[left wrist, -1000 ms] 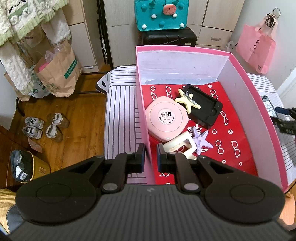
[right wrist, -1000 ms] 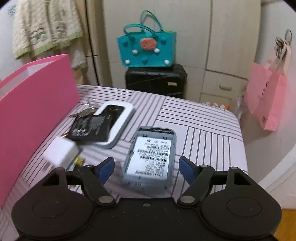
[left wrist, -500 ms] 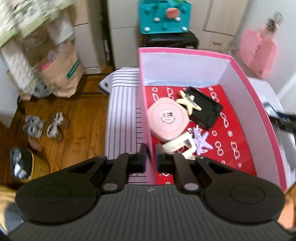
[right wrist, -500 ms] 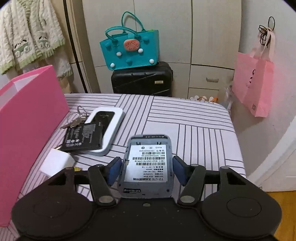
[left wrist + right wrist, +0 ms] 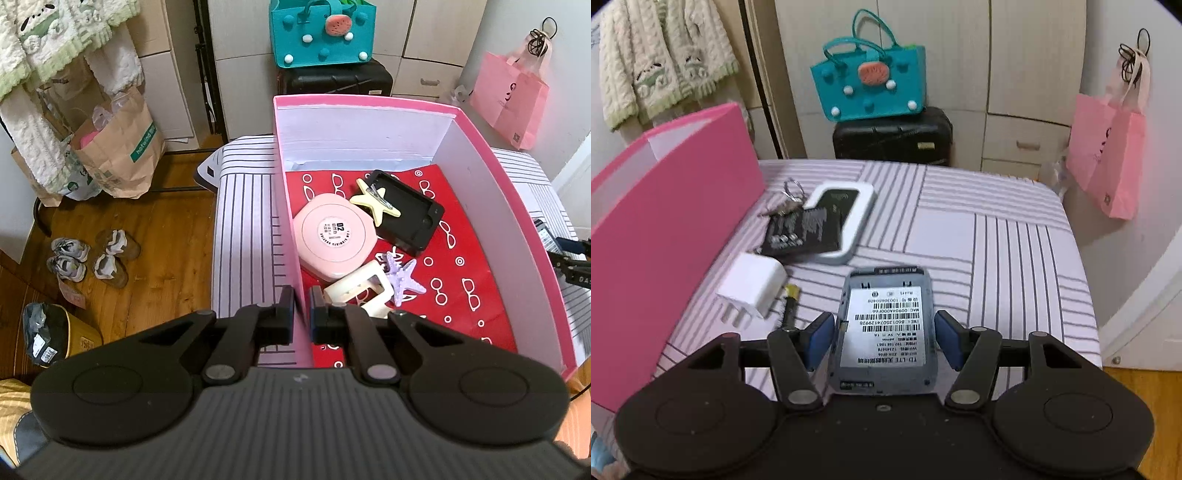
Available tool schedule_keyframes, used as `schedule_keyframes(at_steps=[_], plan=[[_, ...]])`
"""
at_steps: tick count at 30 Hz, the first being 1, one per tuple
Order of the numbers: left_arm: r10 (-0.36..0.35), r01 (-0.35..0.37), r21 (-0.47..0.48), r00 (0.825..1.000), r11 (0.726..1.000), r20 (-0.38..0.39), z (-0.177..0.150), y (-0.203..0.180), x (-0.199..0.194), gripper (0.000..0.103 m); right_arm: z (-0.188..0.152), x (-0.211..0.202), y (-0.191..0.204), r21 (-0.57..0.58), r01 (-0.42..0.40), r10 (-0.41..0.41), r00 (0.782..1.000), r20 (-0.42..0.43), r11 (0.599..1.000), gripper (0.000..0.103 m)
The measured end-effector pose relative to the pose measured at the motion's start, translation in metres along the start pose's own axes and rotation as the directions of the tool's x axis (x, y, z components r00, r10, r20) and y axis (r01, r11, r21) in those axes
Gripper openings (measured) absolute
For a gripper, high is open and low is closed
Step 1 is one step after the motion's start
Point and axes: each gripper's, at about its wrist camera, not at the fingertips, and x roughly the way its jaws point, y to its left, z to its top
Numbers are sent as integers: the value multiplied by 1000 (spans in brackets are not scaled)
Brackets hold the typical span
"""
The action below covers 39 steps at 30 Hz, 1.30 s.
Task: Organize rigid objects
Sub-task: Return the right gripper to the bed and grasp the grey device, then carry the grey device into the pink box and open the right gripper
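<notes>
My left gripper [image 5: 302,310] is shut on the left wall of the pink box [image 5: 291,236]. Inside the box lie a pink round case [image 5: 334,236], a black phone case [image 5: 406,212], a yellow star clip [image 5: 375,201], a purple star clip [image 5: 404,280] and a cream claw clip [image 5: 364,291]. In the right wrist view, my right gripper [image 5: 884,338] has closed around a grey router [image 5: 886,328] with a white label; its blue pads touch both sides. The pink box wall [image 5: 665,236] stands at the left.
On the striped cloth [image 5: 997,240] lie a white charger plug [image 5: 753,284], a small battery [image 5: 788,306], a black battery pack [image 5: 801,232] on a white-framed device [image 5: 849,214], and keys [image 5: 786,203]. A teal bag and black suitcase stand behind.
My right gripper has narrowed from wide open until its pads meet the grey router's sides, and the view has shifted. My left gripper keeps its hold on the box wall.
</notes>
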Motion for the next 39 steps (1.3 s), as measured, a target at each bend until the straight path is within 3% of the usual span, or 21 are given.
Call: schedule_keyframes(at_steps=[8,13,23,28,32,36,39], plan=[[4,-4,15,1000,1000,-10,2,-2,2,7,0,7,1,-40,14,-14,1000,-13,999,70],[5,-5,14,1000,1000,-11,1,-3,2,7,6,8,-5,-5,2,-2,1000,-5,1000,65],[12,-11,56,1000,998,-25,3,-5,1,7,24,-45,7,79,-159,153,986,67,984,65],[12,-10,96,1000,995,-24,1,-6,1,8,47,-79,48,16,-291,288,952,108,957,65],[-10,12,98,1000,995,-19,0,-2,0,8,57,-93,105,-166,-331,352,928,119,929,65],[-21,22,102,1000,995,-9,-2,-2,0,9,68,-80,158,-292,-385,414,909,42,876,65],[-33,33,102,999,994,-5,-3,0,-1,9,78,-58,186,-355,-374,389,921,-31,857,65]])
